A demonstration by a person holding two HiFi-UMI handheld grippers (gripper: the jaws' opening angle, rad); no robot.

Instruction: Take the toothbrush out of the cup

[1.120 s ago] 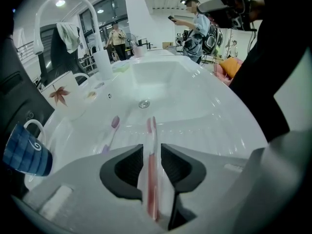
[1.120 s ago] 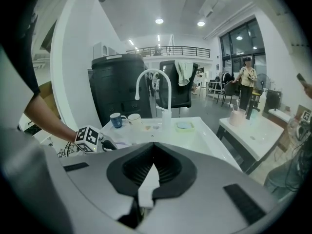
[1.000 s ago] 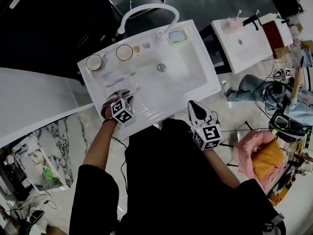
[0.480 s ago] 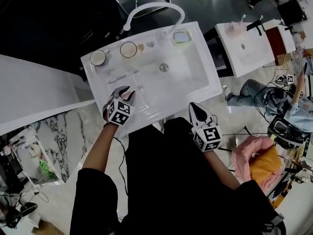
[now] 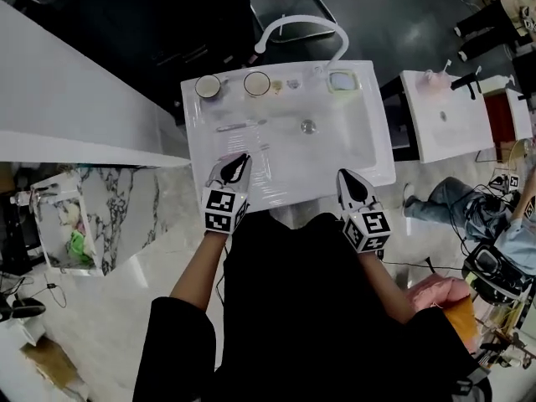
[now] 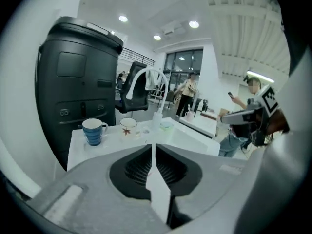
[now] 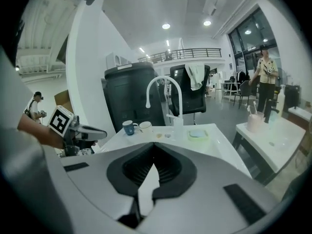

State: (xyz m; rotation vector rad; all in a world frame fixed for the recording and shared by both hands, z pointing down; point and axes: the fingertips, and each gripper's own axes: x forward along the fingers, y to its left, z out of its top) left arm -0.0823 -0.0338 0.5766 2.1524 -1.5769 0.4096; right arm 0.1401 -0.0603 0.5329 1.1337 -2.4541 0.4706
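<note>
A blue cup (image 5: 208, 85) and a white cup (image 5: 257, 83) stand at the back left of the white sink (image 5: 368, 153); no brush shows in either. A thin toothbrush (image 5: 240, 125) lies flat on the sink's left ledge, and a second short stick-like thing (image 5: 261, 147) lies nearer me. My left gripper (image 5: 238, 165) hovers above the front left rim; its jaws have just been closing, with nothing between them, and its tips now meet. My right gripper (image 5: 350, 182) is over the front right rim, shut and empty. The blue cup (image 6: 93, 130) shows ahead in the left gripper view.
A curved white faucet (image 5: 301, 28) and a green soap dish (image 5: 342, 80) sit at the sink's back. A tall black cabinet (image 6: 78, 82) stands behind the cups. A second white sink (image 5: 444, 111) is to the right, with people and clutter beyond it.
My left gripper has lifted off the sink ledge, rolled, and closed its jaws on nothing. The short stick-like thing stays where the gripper was. The right gripper has barely moved.
</note>
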